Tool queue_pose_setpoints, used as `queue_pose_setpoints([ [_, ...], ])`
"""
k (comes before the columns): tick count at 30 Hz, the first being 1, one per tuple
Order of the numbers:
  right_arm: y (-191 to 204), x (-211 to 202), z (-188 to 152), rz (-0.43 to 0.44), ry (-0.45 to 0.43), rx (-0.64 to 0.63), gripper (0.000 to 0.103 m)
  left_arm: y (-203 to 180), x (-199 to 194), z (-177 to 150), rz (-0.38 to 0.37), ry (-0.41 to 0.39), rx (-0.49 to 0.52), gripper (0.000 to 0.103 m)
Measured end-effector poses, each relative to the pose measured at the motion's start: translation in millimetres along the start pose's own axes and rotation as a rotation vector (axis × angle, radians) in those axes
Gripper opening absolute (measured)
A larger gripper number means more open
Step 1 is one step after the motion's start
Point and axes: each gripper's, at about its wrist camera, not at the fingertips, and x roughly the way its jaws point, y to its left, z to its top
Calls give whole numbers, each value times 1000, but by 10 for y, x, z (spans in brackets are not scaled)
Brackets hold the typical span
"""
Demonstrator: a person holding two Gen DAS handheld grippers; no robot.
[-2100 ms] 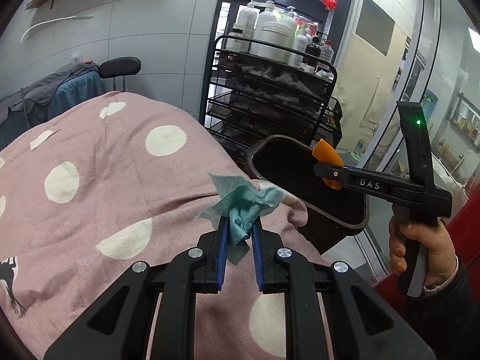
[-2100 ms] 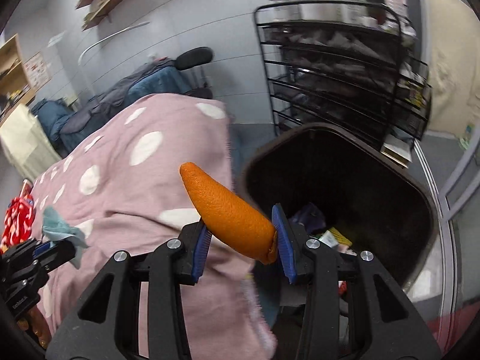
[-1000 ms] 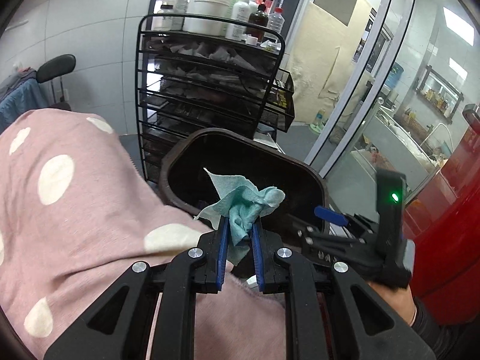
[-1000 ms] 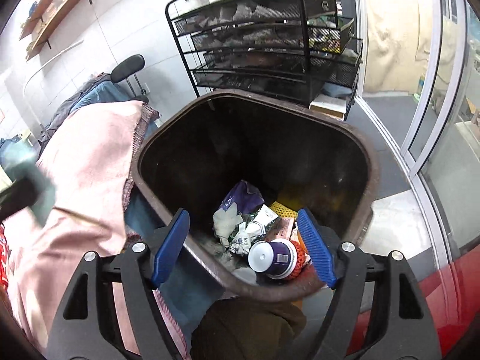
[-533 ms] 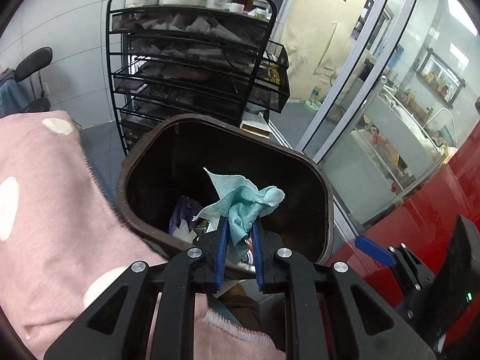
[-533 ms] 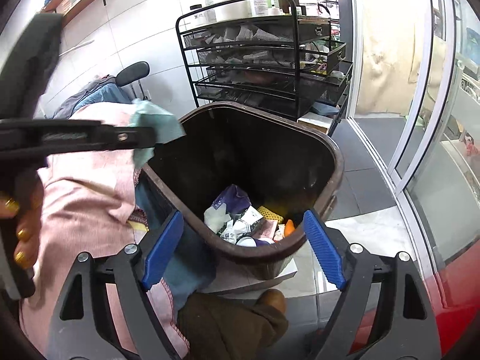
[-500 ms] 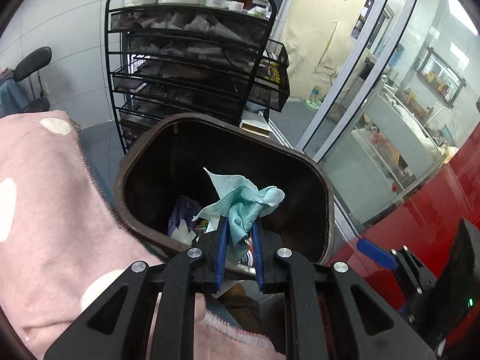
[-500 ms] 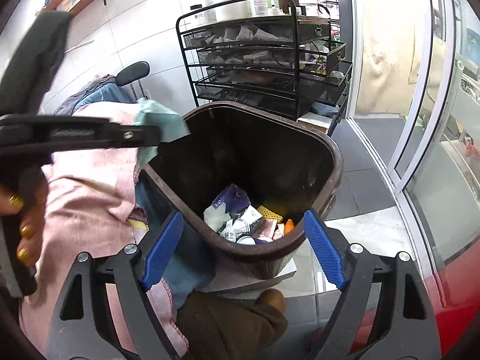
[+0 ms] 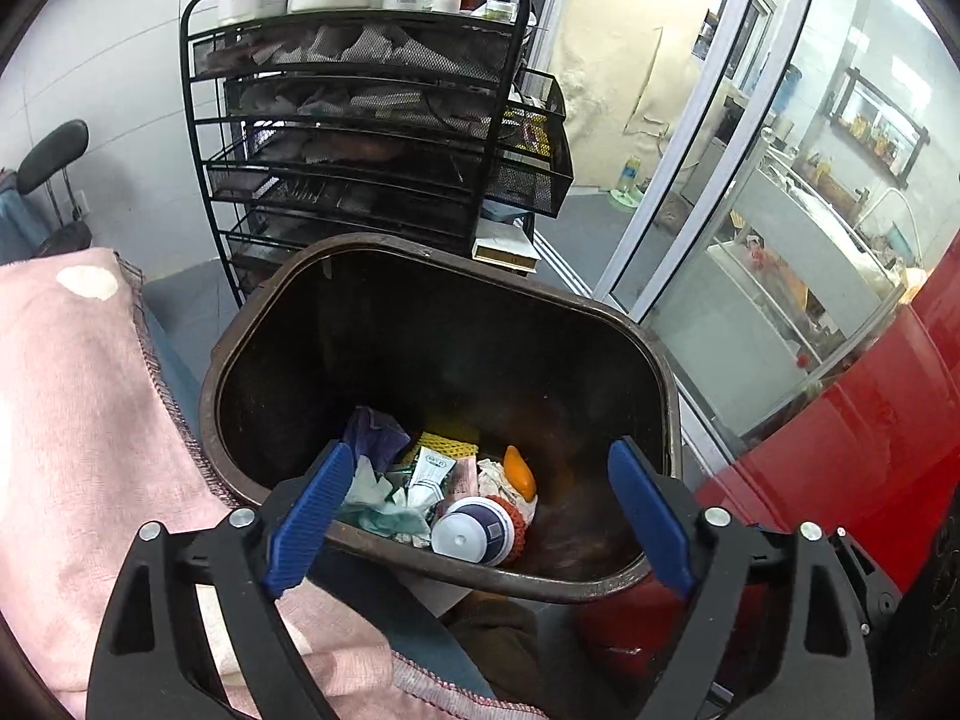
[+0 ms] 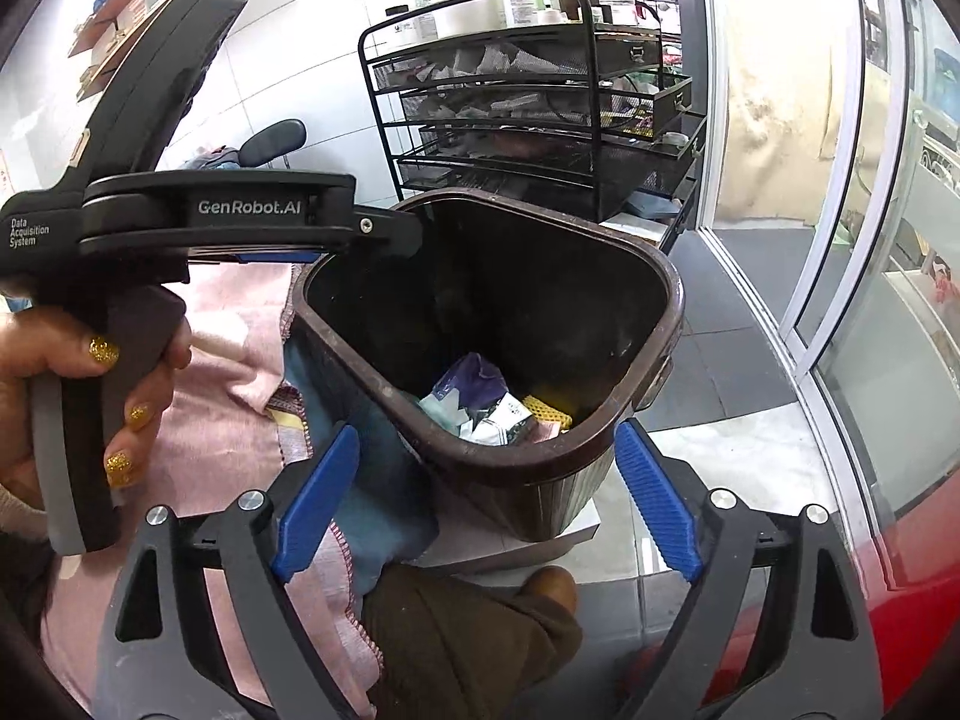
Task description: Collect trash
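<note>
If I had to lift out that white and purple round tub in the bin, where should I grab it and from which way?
Probably from straight above, down through the open top of the bin. The tub lies tilted against the near wall, its round white end facing up, so pinch across its curved sides just below that end. The left gripper is above it, jaws opening, nothing between them.

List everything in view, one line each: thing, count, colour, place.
trash bin: one, dark brown, on the floor beside the blanket.
teal tissue: one, inside the bin.
orange peel: one, inside the bin.
purple cup: one, white lid, inside the bin.
blanket: one, pink, white dots, left of the bin.
wire rack: one, black, behind the bin.
left gripper: jaws opening, empty, over the bin.
right gripper: jaws opening, empty.
</note>
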Motion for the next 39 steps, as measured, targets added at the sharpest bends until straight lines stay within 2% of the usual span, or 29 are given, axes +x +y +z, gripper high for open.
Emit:
queue_pose_setpoints([
  [4, 19, -9, -24, -1, 0, -2, 87, -16, -162, -17, 18, -44, 4, 90],
  [7, 19, -50, -30, 2, -10, 3, 87, 9, -427, -82, 41, -120, -8, 97],
  [12, 46, -139, -27, -2, -46, 8, 92, 69, -893, -244, 102, -231, -23, 98],
  [18, 177, -292, -6, 18, -110, -3, 97, 180, -1433, -626, 224, -336, -41, 98],
  [27, 518, -645, 24, 116, -233, -37, 98, 350, -2014, -1264, 437, -439, -172, 98],
  [33, 933, -906, -64, 165, -316, -143, 98, 444, -2315, -1585, 519, -519, -264, 98],
  [39, 1223, -1096, -181, 194, -366, -198, 98, 401, -2513, -1798, 587, -569, -281, 98],
])
